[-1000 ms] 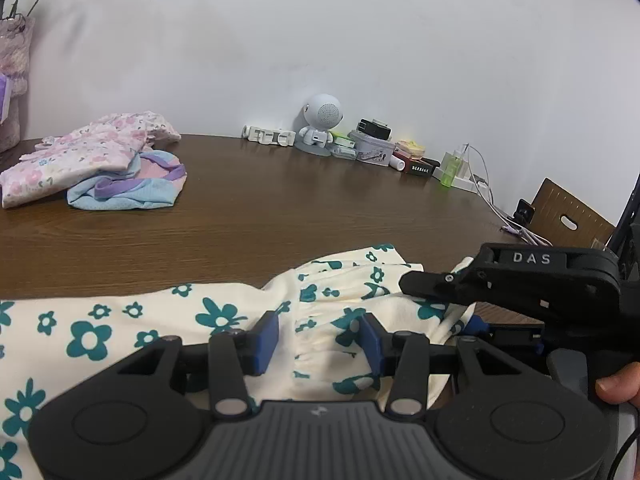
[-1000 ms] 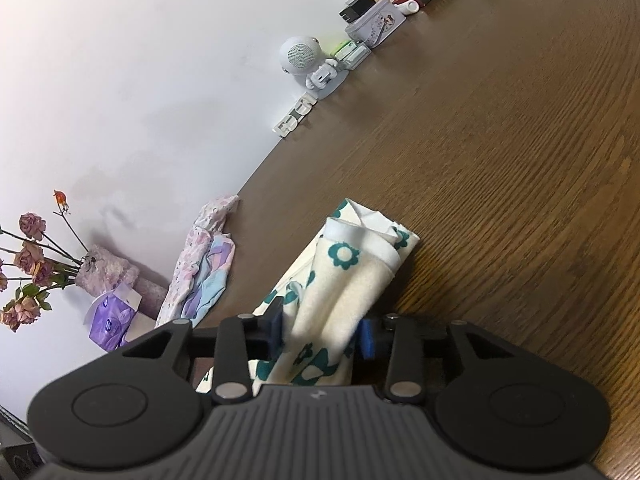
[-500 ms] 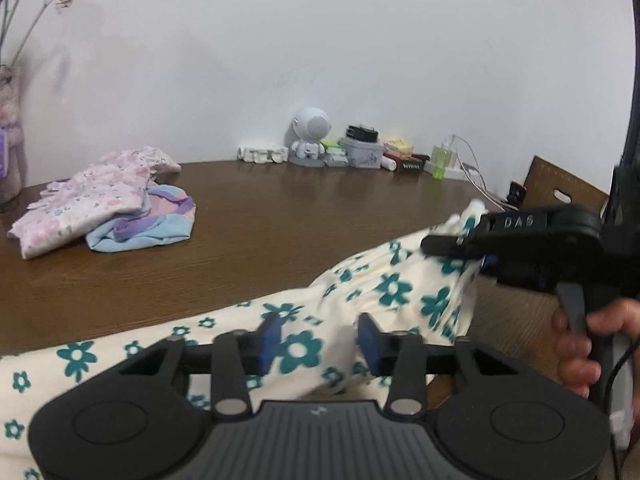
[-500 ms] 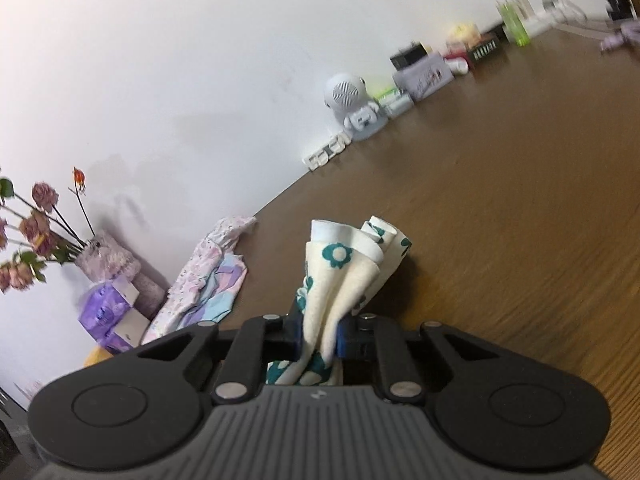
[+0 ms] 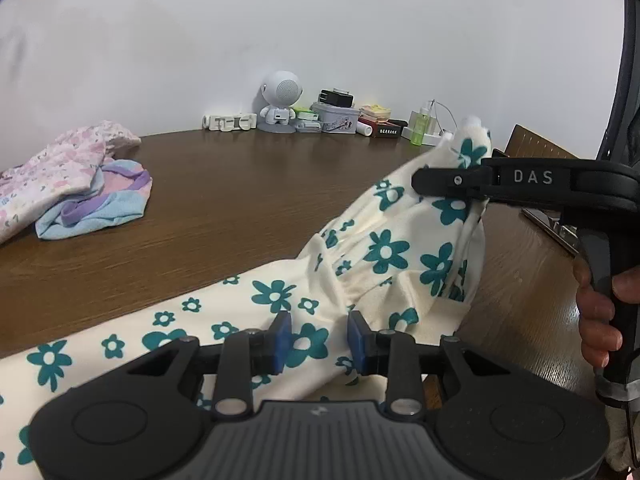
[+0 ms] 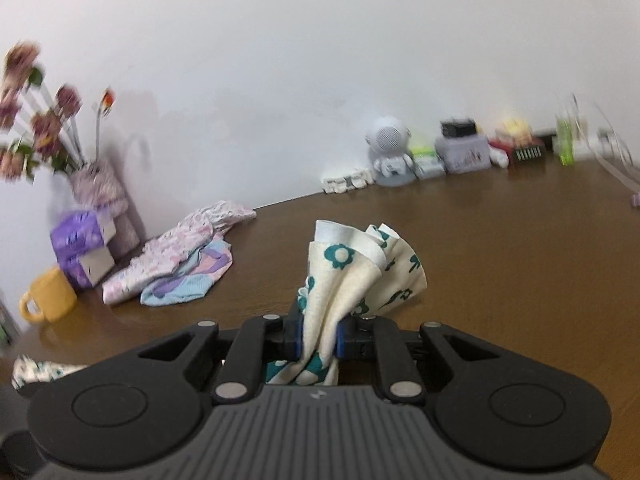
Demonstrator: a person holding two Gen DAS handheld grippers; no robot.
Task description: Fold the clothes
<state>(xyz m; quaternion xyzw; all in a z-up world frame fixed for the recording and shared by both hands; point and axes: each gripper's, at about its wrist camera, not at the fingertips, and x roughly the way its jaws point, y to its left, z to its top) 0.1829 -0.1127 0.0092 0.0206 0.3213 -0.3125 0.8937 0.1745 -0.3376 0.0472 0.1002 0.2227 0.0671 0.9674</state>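
A cream garment with teal flowers (image 5: 384, 248) stretches across the brown table (image 5: 240, 200) from the lower left up to the right. My left gripper (image 5: 318, 338) sits low over its middle; the jaws are closing, a fold of the cloth lies between the blue pads, and a gap still shows on each side. My right gripper (image 6: 318, 336) is shut on a bunched end of the garment (image 6: 340, 272), which fans out past its pads. In the left wrist view that right gripper (image 5: 436, 181) holds the end lifted off the table, with a person's hand (image 5: 600, 312) on its handle.
A pile of pink and blue clothes (image 5: 80, 184) lies at the far left. A small white robot figure (image 5: 280, 100) and several small boxes and bottles line the wall. A yellow mug (image 6: 48, 300), a purple tissue box (image 6: 80, 252) and a flower vase (image 6: 100, 188) stand at the left.
The right gripper closed on the garment's end, rolled level and rose, lifting that end off the table. The left gripper's pads came closer together over the cloth.
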